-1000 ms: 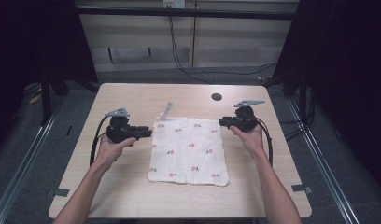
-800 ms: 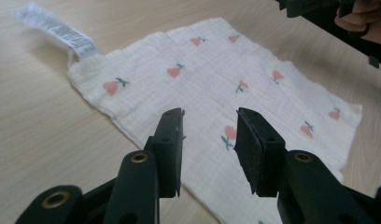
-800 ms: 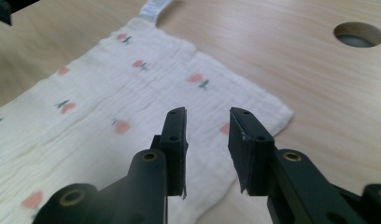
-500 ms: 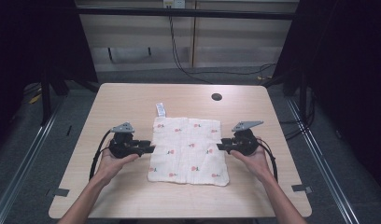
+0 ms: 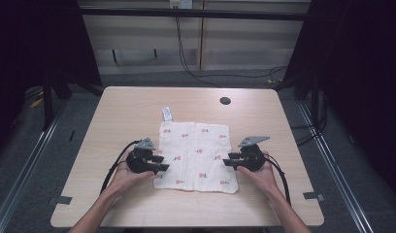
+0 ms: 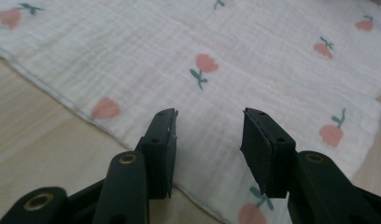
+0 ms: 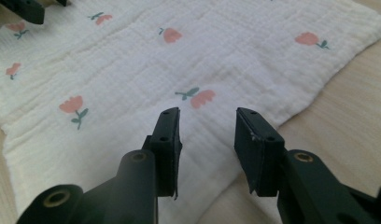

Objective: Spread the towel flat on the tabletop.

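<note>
A white cloth printed with small pink flowers lies flat in the middle of the table, a white tag at its far left corner. My left gripper sits at the cloth's left edge near the front, open, its jaws just over the hem. My right gripper mirrors it at the right edge, also open, jaws over the cloth's border. Nothing is held between either pair of jaws.
The wooden table has a dark round hole toward the far right. Black cables trail from both grippers toward the front edge. The other gripper's black jaw tips show across the cloth in the right gripper view.
Both grippers have moved from the cloth's far corners toward me along its side edges, to near the front corners. The cloth now lies flatter, and its tag lies on the table.
</note>
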### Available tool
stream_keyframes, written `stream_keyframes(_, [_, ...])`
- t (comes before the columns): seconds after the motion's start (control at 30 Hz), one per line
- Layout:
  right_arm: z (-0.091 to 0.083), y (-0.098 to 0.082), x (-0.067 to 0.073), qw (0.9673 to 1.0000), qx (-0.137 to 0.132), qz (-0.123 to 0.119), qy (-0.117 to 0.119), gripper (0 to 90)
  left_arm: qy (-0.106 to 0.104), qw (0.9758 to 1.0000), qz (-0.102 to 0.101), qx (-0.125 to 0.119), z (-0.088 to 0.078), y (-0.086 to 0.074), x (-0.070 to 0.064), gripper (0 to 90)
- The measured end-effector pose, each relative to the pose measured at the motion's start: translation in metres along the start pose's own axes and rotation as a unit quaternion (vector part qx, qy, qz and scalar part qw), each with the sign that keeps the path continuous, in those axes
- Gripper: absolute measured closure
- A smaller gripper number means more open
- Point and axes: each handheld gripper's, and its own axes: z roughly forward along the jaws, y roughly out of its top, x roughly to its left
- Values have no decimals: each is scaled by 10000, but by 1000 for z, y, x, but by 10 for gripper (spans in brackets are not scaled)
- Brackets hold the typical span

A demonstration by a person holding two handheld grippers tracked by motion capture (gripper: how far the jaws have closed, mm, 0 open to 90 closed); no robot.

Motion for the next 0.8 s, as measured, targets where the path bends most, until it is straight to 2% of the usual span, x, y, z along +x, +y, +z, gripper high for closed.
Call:
stream_keyframes(0.03, [0, 0, 0, 10000, 0, 0, 0, 615, 0, 10000, 0, 0, 0, 0, 0, 553])
stream_keyframes(0.07, [2, -1, 1, 10000, 20, -24, -41, 607, 21, 9999, 102, 84, 0, -2, -5, 552])
stream_keyframes(0.17, [3, -2, 2, 9999, 87, -90, -63, 593, 30, 9998, 192, 86, -1, -5, -9, 551])
stream_keyframes(0.23, [7, -3, 6, 9994, 167, -264, -112, 591, 57, 9996, 245, 83, -2, -6, -11, 571])
stream_keyframes(0.27, [8, -4, 7, 9992, 152, -340, -157, 605, 68, 9996, 279, 69, -3, -7, -11, 614])
stream_keyframes(0.33, [7, -2, 10, 9981, 291, -523, -174, 708, 118, 9994, 305, 73, -4, -9, -11, 746])
stream_keyframes(0.37, [6, -2, 11, 9978, 348, -530, -218, 734, 40, 9996, 284, 45, -4, -10, -11, 766])
stream_keyframes(0.43, [4, -5, 8, 9987, 301, -387, -123, 815, 31, 9995, 305, 74, -5, -11, -10, 842])
stream_keyframes(0.47, [2, -5, 7, 9987, 345, -347, -123, 857, -6, 9997, 239, 71, -6, -12, -10, 865])
stream_keyframes(0.53, [-2, -8, 6, 9988, 371, -307, -55, 886, 2, 9996, 250, 110, -6, -11, -11, 894])
stream_keyframes(0.6, [-5, -10, 8, 9987, 419, -301, -55, 893, -126, 9995, 256, 153, -6, -11, -14, 900])
stream_keyframes(0.7, [-9, -13, 11, 9985, 475, -283, -15, 897, -177, 9992, 285, 197, -6, -11, -19, 900])
stream_keyframes(0.73, [-12, -17, 13, 9987, 443, -236, 61, 897, -223, 9985, 414, 288, -8, -13, -25, 900])
stream_keyframes(0.8, [-17, -21, 18, 9989, 401, -160, 161, 897, -291, 9981, 429, 339, -11, -14, -27, 900])
